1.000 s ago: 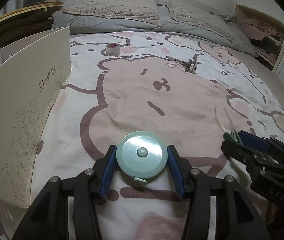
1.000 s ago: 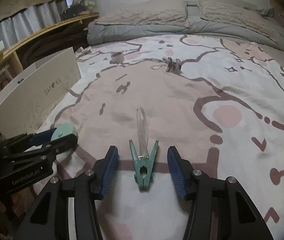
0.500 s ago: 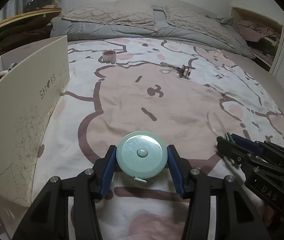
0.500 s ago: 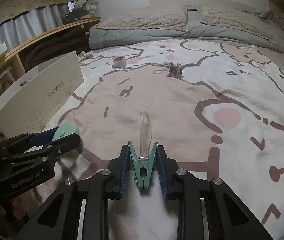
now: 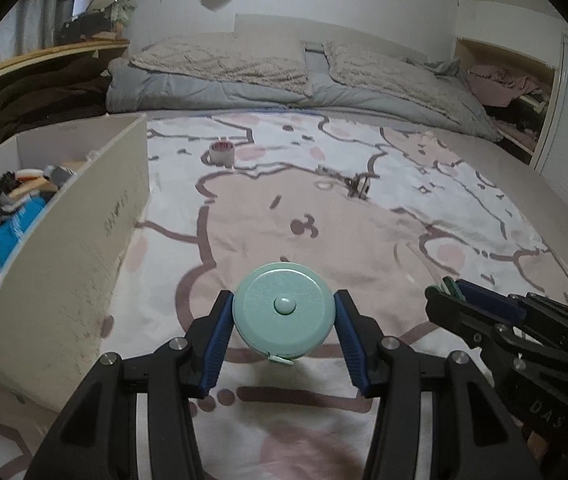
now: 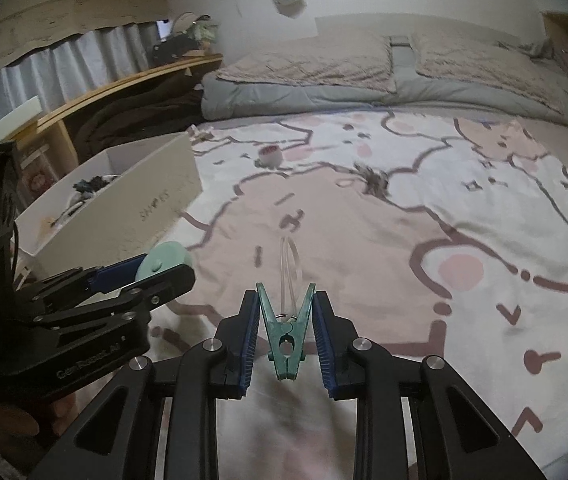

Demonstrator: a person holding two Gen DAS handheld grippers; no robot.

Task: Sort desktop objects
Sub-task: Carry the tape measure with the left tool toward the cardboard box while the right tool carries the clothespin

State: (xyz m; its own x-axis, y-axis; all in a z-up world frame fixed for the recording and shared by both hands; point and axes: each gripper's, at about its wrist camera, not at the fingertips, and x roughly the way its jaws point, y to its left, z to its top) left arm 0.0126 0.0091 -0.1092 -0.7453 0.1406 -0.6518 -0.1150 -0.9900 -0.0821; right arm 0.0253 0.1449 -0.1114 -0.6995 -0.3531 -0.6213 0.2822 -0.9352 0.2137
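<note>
A round mint-green tape measure [image 5: 283, 312] is clamped between the blue pads of my left gripper [image 5: 284, 298], which is shut on it a little above the bedspread. In the right wrist view the same tape measure [image 6: 164, 258] shows in the left gripper [image 6: 166, 266] at the left. My right gripper [image 6: 285, 294] is shut on a green clothes peg [image 6: 284, 344], pads pressing on its two handles. A clear plastic loop [image 6: 290, 264] sticks forward from the peg. In the left wrist view the right gripper [image 5: 446, 286] sits at the right with the peg's green tip showing.
An open white shoe box [image 5: 84, 240] with several small items inside stands at the left, also the box [image 6: 136, 200]. On the pink-and-white bedspread farther off lie a roll of tape [image 5: 222, 152] and a small metal piece [image 5: 358, 184]. Pillows and a folded quilt line the far end.
The right gripper closed on the green peg, which had lain between its open pads. Both grippers have since lifted up off the bedspread with their objects, so the box's inside now shows.
</note>
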